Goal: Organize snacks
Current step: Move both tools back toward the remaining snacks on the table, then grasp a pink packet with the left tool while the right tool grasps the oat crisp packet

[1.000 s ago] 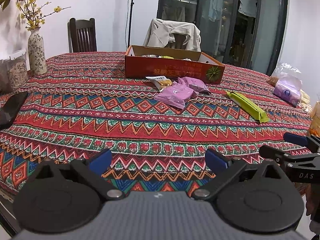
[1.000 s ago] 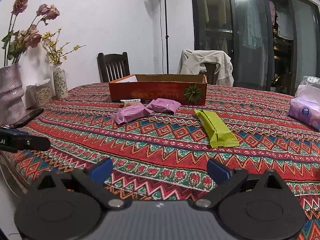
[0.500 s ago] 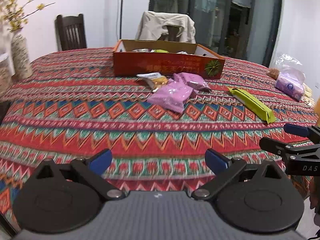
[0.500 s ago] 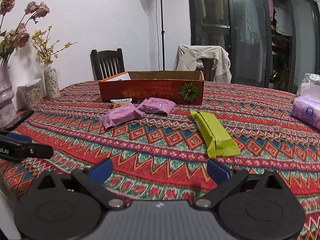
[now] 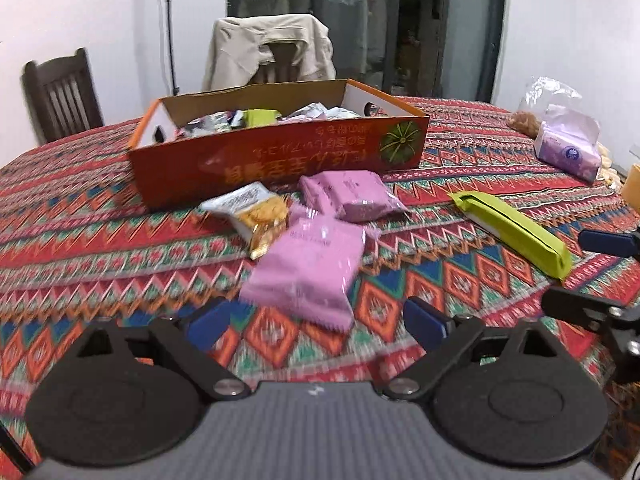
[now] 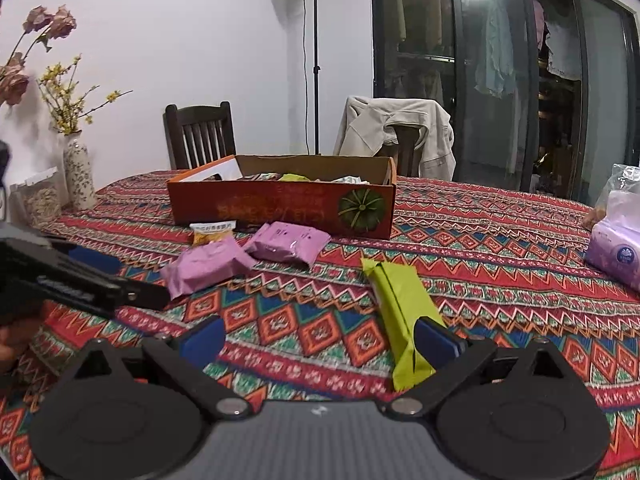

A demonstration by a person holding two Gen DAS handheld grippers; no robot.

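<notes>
An orange cardboard box [image 5: 280, 160] holding several snacks stands mid-table; it also shows in the right wrist view [image 6: 280, 208]. In front of it lie two pink packets [image 5: 308, 268] [image 5: 352, 192], a white-and-yellow chip packet [image 5: 256, 212] and a long green bar [image 5: 516, 228]. My left gripper [image 5: 316, 320] is open and empty, just short of the near pink packet. My right gripper [image 6: 320, 336] is open and empty, with the green bar [image 6: 400, 312] beside its right finger. The pink packets [image 6: 208, 264] [image 6: 288, 242] lie further off.
A patterned tablecloth [image 6: 480, 240] covers the table. A purple tissue pack [image 5: 568, 148] and a plastic bag sit at the right. A vase with flowers [image 6: 78, 172] and a jar stand at the left. Two chairs stand behind the table, one draped with a jacket [image 6: 396, 128].
Both grippers have moved forward over the table toward the snacks. The left one now sits close to the near pink packet, the right one beside the green bar. Both stayed open.
</notes>
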